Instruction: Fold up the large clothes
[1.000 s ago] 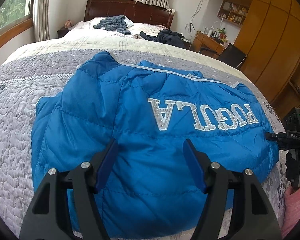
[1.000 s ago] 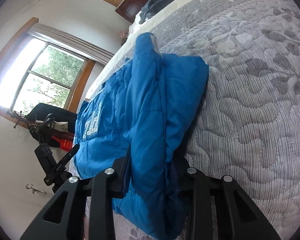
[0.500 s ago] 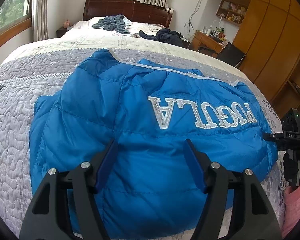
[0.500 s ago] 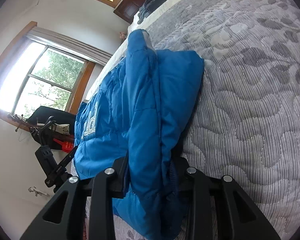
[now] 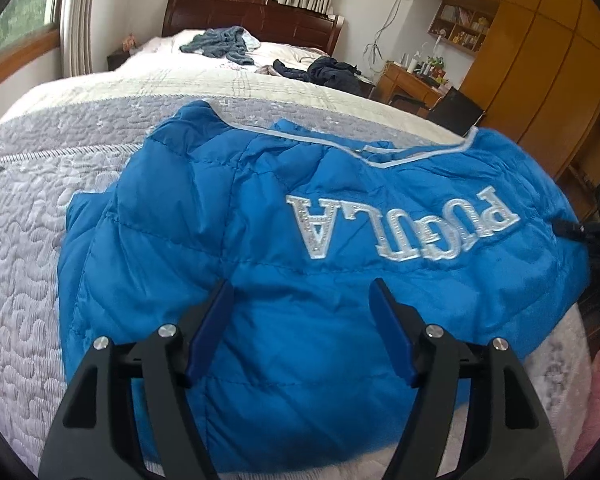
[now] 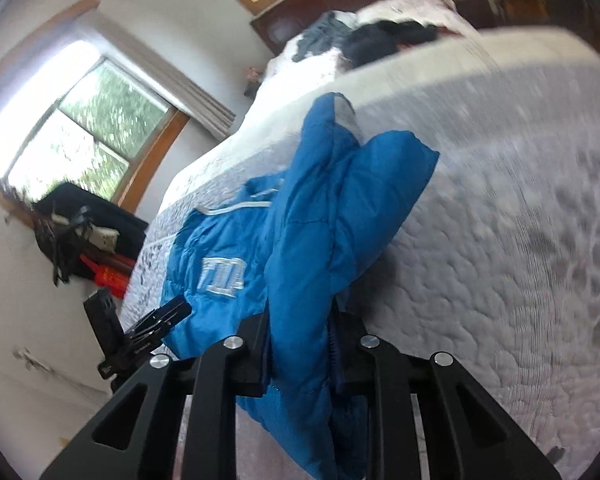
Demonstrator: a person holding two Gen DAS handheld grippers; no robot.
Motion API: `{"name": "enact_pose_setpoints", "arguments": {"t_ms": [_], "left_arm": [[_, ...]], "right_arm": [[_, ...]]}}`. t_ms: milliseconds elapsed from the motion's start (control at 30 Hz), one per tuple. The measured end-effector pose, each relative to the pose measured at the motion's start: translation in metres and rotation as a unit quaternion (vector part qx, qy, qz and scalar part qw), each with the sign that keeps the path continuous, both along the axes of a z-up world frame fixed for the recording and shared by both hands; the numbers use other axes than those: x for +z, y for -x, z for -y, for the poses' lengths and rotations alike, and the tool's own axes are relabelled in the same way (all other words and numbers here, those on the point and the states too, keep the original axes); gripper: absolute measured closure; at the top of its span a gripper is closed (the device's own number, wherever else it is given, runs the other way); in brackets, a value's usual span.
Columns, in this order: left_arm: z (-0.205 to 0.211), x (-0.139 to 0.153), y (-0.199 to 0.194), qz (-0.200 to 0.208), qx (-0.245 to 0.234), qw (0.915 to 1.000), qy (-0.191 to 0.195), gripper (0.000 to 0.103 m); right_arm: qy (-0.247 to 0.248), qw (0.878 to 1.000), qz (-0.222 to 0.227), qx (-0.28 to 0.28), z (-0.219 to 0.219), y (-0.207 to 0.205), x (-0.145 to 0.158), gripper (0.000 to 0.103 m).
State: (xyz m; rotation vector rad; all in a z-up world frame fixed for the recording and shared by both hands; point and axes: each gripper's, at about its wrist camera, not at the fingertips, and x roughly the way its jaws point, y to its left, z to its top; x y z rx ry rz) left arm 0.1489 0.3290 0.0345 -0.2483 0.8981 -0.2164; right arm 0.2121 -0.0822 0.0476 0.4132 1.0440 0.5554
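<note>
A blue puffer jacket [image 5: 260, 240] with white lettering lies back-up on the grey quilted bed [image 5: 28, 240]. My left gripper [image 5: 300, 308] hovers open just above its near hem, nothing between the blue pads. In the right wrist view the same jacket [image 6: 320, 220] is pinched at its edge by my right gripper [image 6: 300, 340], which is shut on a thick fold of the fabric and lifts that side. A sleeve [image 6: 388, 184] hangs folded over along the lifted edge. The view is blurred with motion.
Grey clothes [image 5: 220, 40] and dark clothes [image 5: 328, 72] lie near the headboard. A wooden desk [image 5: 412, 80] and wardrobe [image 5: 540, 60] stand to the right of the bed. A camera on a stand [image 6: 112, 332] sits by the bed's near corner.
My right gripper has lifted and swung with the jacket's edge, tilting its view and raising the fabric. The left gripper stays open over the hem, with the jacket's right side shifted slightly.
</note>
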Motion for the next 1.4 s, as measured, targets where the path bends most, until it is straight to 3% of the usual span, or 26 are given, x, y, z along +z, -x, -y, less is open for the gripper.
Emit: {"name": "enact_pose_setpoints", "arguments": {"t_ms": [167, 333, 767, 1133, 1233, 1400], "left_arm": [[-0.012, 0.022, 0.007, 0.019, -0.002, 0.9997, 0.018, 0.033], [-0.019, 0.039, 0.011, 0.036, 0.001, 0.999, 0.028, 0.033], [-0.063, 0.04, 0.005, 0.023, 0.033, 0.9941, 0.1, 0.033], [-0.092, 0.027, -0.004, 0.006, 0.058, 0.9875, 0.146, 0.033], [-0.091, 0.027, -0.004, 0.007, 0.054, 0.9874, 0.148, 0.033], [-0.087, 0.025, -0.005, 0.007, 0.043, 0.9877, 0.15, 0.033]], "right_arm": [[0.045, 0.998, 0.024, 0.029, -0.054, 0.0, 0.034, 0.081], [0.086, 0.994, 0.033, 0.066, -0.112, -0.001, 0.046, 0.081], [0.164, 0.978, 0.02, 0.126, -0.229, -0.003, 0.011, 0.081], [0.142, 0.978, -0.039, 0.15, -0.265, -0.014, -0.045, 0.08], [0.137, 0.976, -0.038, 0.162, -0.265, -0.013, -0.044, 0.074], [0.116, 0.976, -0.016, 0.184, -0.255, 0.007, -0.008, 0.046]]}}
